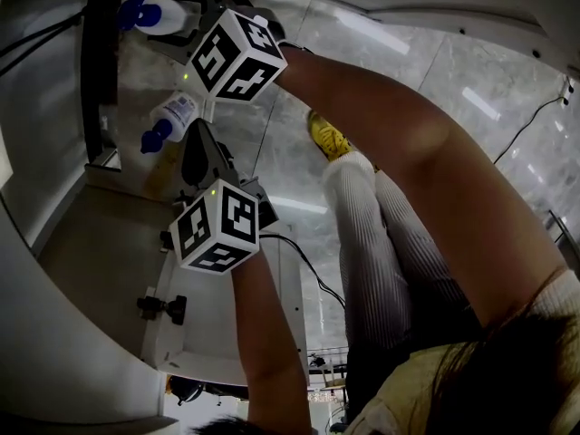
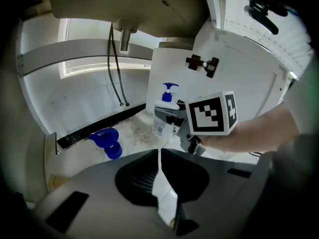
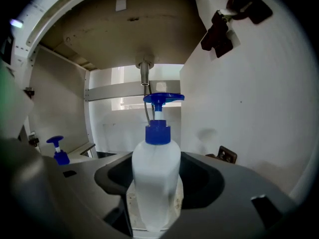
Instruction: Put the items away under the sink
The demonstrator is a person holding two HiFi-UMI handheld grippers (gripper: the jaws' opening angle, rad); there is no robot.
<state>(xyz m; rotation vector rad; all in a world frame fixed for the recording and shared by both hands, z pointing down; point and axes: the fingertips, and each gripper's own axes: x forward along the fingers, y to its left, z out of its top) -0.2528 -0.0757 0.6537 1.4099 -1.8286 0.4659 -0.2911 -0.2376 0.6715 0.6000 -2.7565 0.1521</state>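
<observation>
A white pump bottle (image 3: 155, 178) with a blue pump stands upright inside the under-sink cabinet, and my right gripper (image 3: 155, 203) is shut on its body. The left gripper view shows this same bottle (image 2: 160, 124) in the right gripper (image 2: 172, 119). In the head view it is the bottle (image 1: 168, 14) at the top left, at the right gripper (image 1: 188, 12). A second blue-pump bottle (image 2: 107, 142) (image 1: 175, 113) (image 3: 61, 156) stands free on the cabinet floor. My left gripper (image 2: 159, 158) (image 1: 195, 132) is just beside it, shut and holding nothing.
The drain pipe (image 3: 144, 73) and two hoses (image 2: 115, 68) hang from the sink's underside. The white cabinet door (image 2: 234, 59) stands open on the right, with a dark hinge (image 2: 202, 63). The person's legs, a yellow shoe (image 1: 328, 136) and a cable (image 1: 308, 265) are on the marble floor.
</observation>
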